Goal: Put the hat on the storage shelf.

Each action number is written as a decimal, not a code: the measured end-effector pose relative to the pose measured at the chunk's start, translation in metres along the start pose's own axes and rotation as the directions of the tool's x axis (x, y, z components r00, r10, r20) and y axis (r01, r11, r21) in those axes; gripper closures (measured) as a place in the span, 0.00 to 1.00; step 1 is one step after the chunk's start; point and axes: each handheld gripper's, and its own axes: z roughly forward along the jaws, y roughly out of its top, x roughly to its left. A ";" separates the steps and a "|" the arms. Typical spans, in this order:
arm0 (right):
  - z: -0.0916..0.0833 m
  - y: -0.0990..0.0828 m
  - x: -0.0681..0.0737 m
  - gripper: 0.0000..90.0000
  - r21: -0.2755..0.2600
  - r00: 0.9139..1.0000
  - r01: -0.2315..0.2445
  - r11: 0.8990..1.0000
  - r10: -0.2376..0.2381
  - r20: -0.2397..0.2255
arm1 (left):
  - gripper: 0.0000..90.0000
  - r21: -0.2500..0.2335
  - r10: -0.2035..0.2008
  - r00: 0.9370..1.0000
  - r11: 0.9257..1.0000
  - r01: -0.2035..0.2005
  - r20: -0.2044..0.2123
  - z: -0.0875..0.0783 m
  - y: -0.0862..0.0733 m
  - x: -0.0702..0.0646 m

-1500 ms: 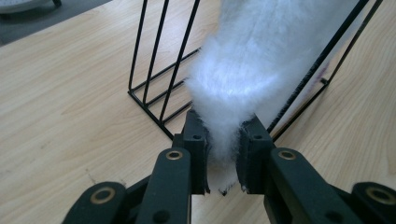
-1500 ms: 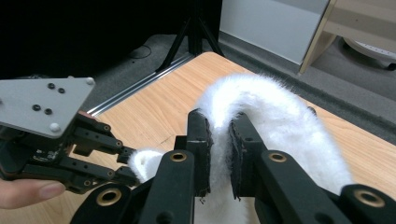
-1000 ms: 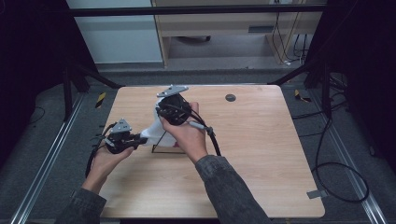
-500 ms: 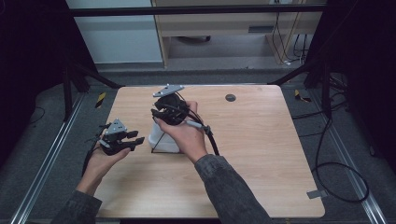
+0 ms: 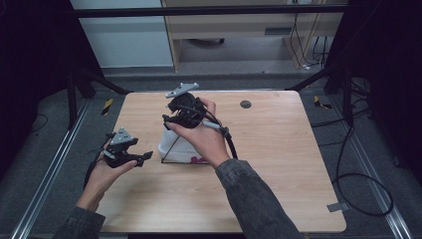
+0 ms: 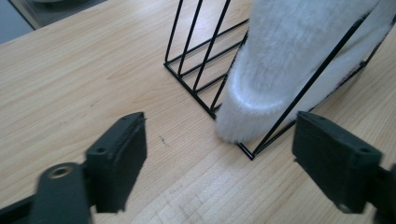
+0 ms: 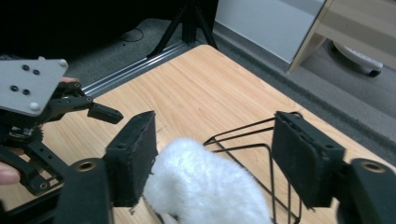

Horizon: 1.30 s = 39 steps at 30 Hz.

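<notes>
Fluffy white towel (image 6: 299,60) in wire rack (image 6: 201,70): soft, light, compressible. Both claws, left (image 6: 219,154) and right (image 7: 212,158), have just been opening, nothing between; pinch a thick fold.

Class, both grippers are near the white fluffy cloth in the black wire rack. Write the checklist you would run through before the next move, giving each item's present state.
1. Left gripper jaws open, nothing between them: ok; they have just been opening.
2. Right gripper off the white cloth: ok; its jaws have just been opening, cloth below them, pads not pressing.
3. Cloth inside the wire rack: ok, though one end bulges past the wires.
4. Rack flat on the table: ok.
5. Cloth seated fully down: cannot tell.
</notes>
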 end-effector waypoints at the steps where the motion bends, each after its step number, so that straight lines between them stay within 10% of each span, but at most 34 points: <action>1: -0.003 0.002 -0.003 0.29 -0.008 1.000 0.003 1.000 -0.003 -0.012 | 0.14 0.002 0.000 1.000 1.000 0.000 0.003 0.000 0.000 0.000; 25: -0.059 -0.024 -0.049 0.11 0.003 0.997 0.061 0.998 -0.061 0.048 | 0.06 0.015 0.009 1.000 1.000 -0.009 -0.005 -0.009 -0.004 -0.004; 39: -0.098 -0.080 -0.084 0.13 0.008 0.993 0.040 0.999 -0.041 0.114 | 0.05 0.065 0.015 0.999 0.998 -0.012 -0.052 -0.006 -0.021 -0.004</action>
